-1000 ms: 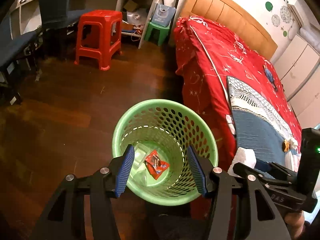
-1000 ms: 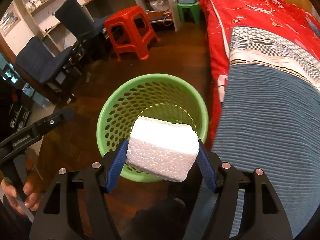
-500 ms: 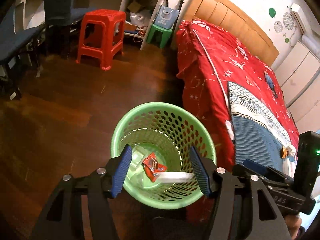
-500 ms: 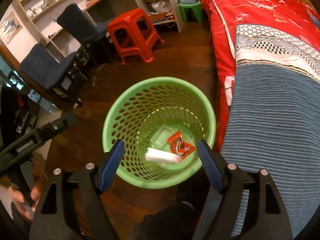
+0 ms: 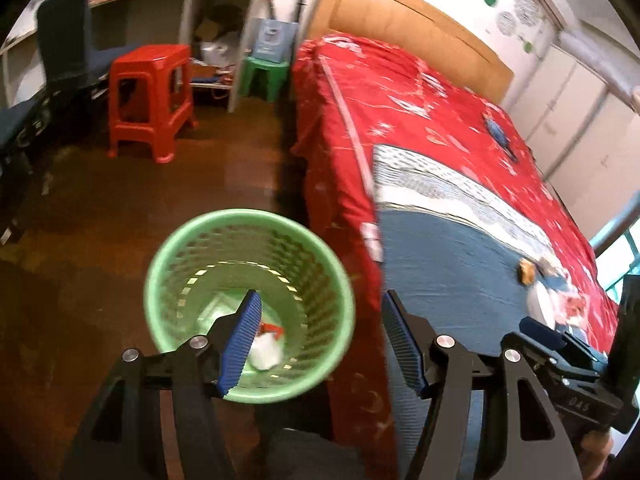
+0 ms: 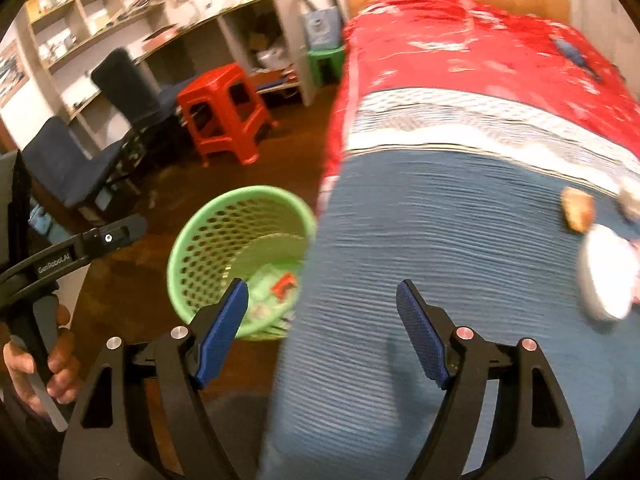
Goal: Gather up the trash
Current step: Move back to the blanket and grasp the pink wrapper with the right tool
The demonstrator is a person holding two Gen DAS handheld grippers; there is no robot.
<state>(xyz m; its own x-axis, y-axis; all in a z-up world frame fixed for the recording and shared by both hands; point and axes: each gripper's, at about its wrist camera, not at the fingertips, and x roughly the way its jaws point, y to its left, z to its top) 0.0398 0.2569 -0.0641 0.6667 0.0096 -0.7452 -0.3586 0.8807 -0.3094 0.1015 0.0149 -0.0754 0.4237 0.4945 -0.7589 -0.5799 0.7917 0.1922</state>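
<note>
Left wrist view looks down on the green basket standing on the dark wooden floor, right beside the bed. The left gripper has its jaws spread apart with nothing between them; one finger hangs over the basket, the other over the bed's blue blanket. Inside the basket lie a white foam piece and a red wrapper. The right gripper also stands wide and empty, above the blanket's edge next to the basket. More scraps, an orange bit and a white object, sit on the blanket well away from the basket. A red stool stands beyond the basket.
</note>
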